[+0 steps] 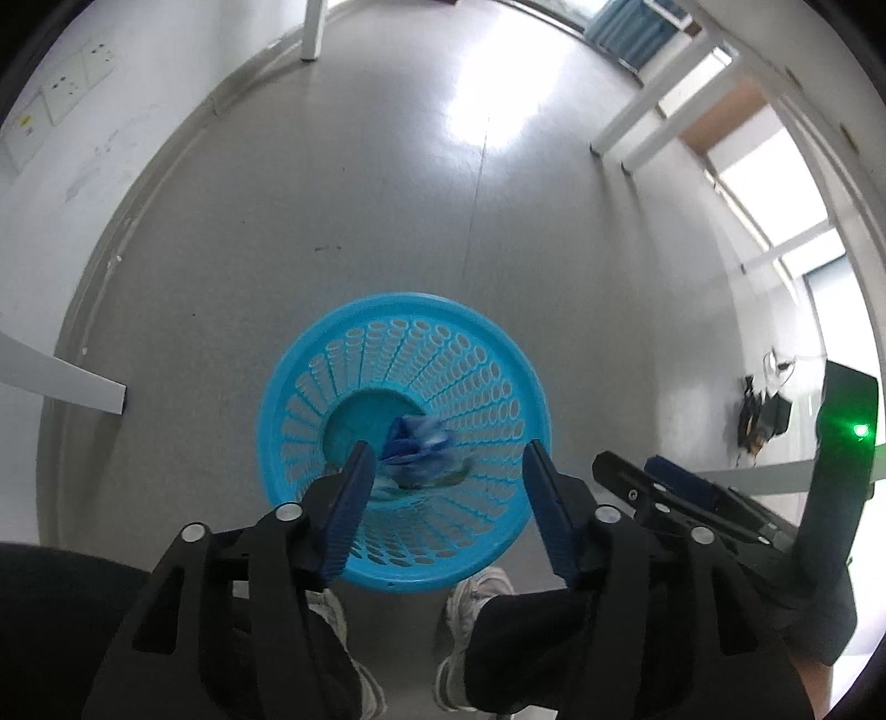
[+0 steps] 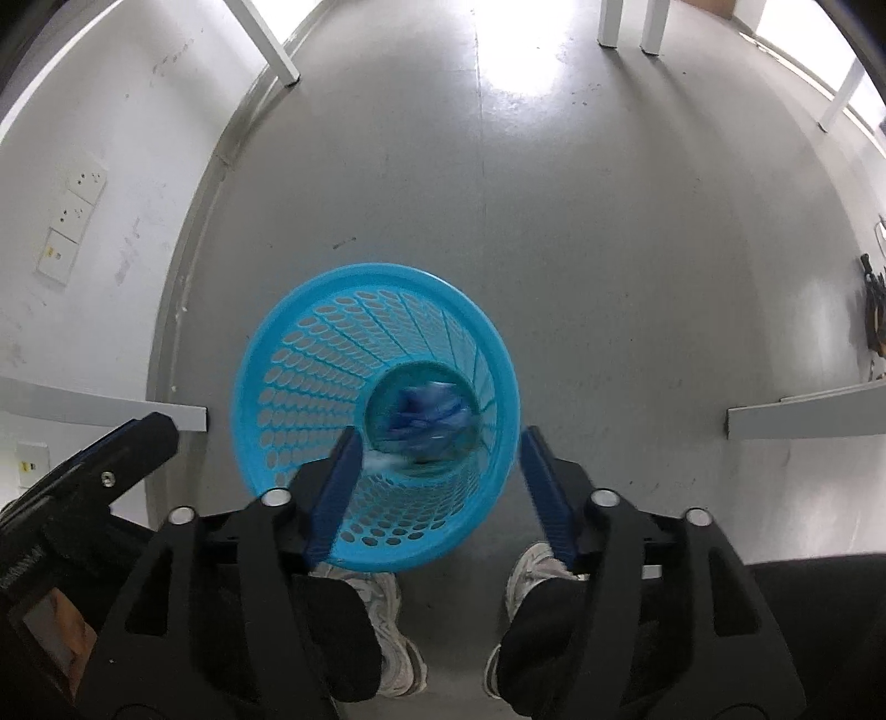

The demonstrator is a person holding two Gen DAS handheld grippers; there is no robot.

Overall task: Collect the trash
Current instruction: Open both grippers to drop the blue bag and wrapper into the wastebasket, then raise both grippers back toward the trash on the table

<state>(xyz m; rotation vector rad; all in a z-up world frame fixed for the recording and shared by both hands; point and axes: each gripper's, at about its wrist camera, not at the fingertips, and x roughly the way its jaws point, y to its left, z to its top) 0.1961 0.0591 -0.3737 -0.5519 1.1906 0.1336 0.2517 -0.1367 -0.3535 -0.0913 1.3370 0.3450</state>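
Nearest the lens, at 6 o'clock in both wrist views: dark trouser legs and a pair of pale sneakers planted on the floor. Just above, left gripper with blue pads spread wide, nothing clamped between them; right gripper likewise parted and empty, both aimed steeply down. In the left view, right gripper's black frame visible at 4 o'clock; in the right view, left gripper's frame at 8 o'clock. Directly under both, a blue perforated basket standing upright on the floor, toes of the sneakers touching or just beside its rim. Inside, at the bottom, crumpled blue trash, blurred, with a paler scrap beside it, exact make-up not readable. Around the basket, smooth grey floor, glossy, a bright glare patch at 12 o'clock. Farther out, white table legs at 12 to 1 o'clock, a white wall with socket plates at 9 to 10 o'clock, and tangled dark cables at 3 o'clock by the wall.
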